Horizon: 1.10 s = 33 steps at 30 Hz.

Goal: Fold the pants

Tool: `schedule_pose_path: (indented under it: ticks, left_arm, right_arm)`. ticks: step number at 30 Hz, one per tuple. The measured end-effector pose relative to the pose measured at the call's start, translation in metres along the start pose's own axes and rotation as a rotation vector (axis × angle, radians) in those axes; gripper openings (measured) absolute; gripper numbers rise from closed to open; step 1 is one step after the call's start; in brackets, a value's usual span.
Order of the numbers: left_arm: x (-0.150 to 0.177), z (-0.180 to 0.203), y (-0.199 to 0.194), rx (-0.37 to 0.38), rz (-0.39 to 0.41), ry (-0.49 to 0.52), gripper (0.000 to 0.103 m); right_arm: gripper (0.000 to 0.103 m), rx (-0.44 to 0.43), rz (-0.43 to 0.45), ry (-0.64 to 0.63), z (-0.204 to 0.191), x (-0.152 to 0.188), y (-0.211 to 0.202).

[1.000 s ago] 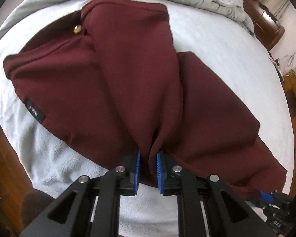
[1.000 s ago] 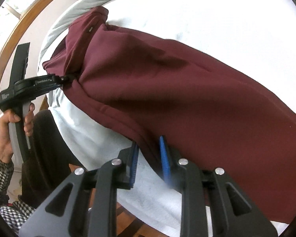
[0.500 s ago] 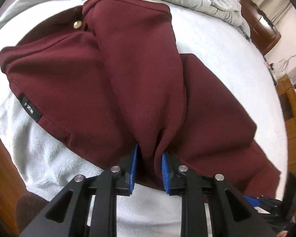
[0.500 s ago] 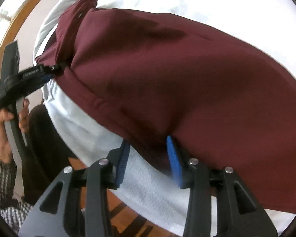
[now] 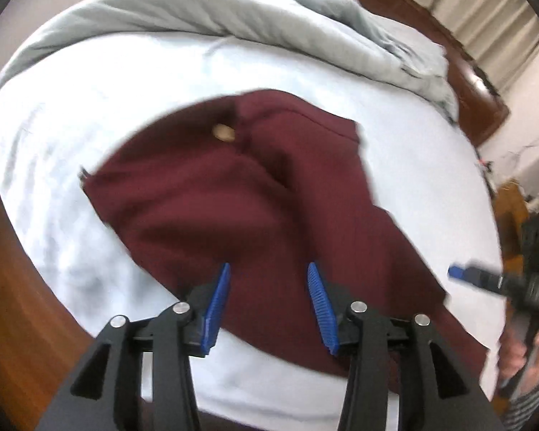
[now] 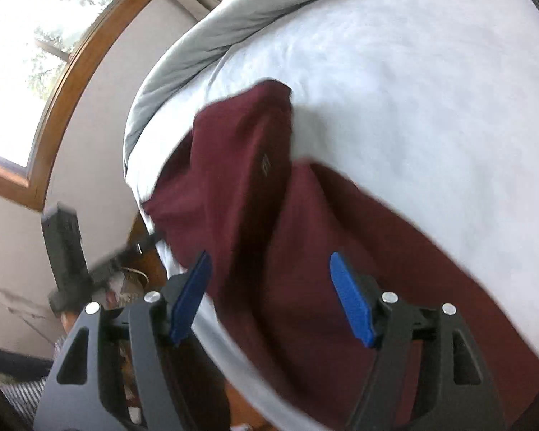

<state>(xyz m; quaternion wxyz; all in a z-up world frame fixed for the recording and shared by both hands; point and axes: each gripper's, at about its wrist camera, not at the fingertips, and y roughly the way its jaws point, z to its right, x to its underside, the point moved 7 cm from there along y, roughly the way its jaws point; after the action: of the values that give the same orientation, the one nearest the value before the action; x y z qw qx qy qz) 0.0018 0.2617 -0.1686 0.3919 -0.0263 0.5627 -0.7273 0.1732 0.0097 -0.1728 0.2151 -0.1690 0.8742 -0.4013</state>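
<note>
Left wrist view: maroon pants (image 5: 255,215) lie folded lengthwise on the white bed (image 5: 406,136), left gripper (image 5: 267,301) & right gripper (image 6: 269,298) both w/ jaws apart holding nothing, prob between folds, next needs re-gripping for cross fold.

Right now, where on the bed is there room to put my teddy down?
The bare white sheet between the maroon pants and the bunched gray comforter is free. So is the sheet right of the pants in the right wrist view. The near edge is crowded: the open left gripper and right gripper hover there.
</note>
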Motion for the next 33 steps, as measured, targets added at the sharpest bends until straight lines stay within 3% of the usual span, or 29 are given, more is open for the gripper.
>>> schedule_pose_path:
  ticks: [4,8,10,11,12,13,17,19,22,25,29,33]
  left_arm:
    - [-0.012,-0.029,0.022,-0.037,-0.029,-0.040,0.044]
    - [-0.016,-0.040,0.039,-0.035,-0.057,-0.038,0.041]
    - [-0.014,-0.045,0.039,-0.027,-0.060,-0.038,0.039]
    - [-0.014,-0.046,0.039,-0.019,-0.061,-0.037,0.039]
    - [-0.014,-0.047,0.038,-0.014,-0.062,-0.037,0.039]
    - [-0.014,-0.048,0.037,-0.010,-0.065,-0.034,0.039]
    - [-0.013,-0.046,0.036,-0.018,-0.076,-0.006,0.039]
    - [-0.017,-0.041,0.032,-0.021,-0.069,-0.010,0.039]
    - [-0.020,-0.045,0.011,-0.035,-0.017,-0.032,0.042]
    - [-0.017,-0.056,-0.010,0.057,0.006,-0.104,0.054]
    - [-0.013,-0.065,-0.027,0.297,0.028,-0.183,0.055]
    - [-0.017,-0.079,-0.029,0.396,0.049,-0.258,0.056]
  right_arm:
    - [0.069,-0.063,-0.047,0.075,-0.006,-0.045,0.052]
    - [0.069,-0.083,-0.087,0.137,-0.002,-0.062,0.088]
    - [0.059,-0.119,-0.092,0.167,-0.002,-0.061,0.099]
    - [0.044,-0.127,-0.097,0.170,-0.003,-0.062,0.103]
    - [0.023,-0.130,-0.097,0.165,-0.003,-0.063,0.104]
    - [0.016,-0.129,-0.093,0.140,-0.006,-0.064,0.105]
    - [0.011,-0.191,-0.003,0.022,-0.036,-0.071,0.081]
    - [0.011,-0.274,0.051,-0.048,-0.064,-0.070,0.064]
    - [0.011,-0.369,0.033,-0.122,-0.106,-0.058,0.063]
    - [0.011,-0.379,-0.038,-0.178,-0.135,-0.038,0.088]
    - [0.011,-0.334,-0.122,-0.216,-0.153,-0.013,0.128]
    - [0.012,-0.294,-0.155,-0.216,-0.151,0.005,0.143]
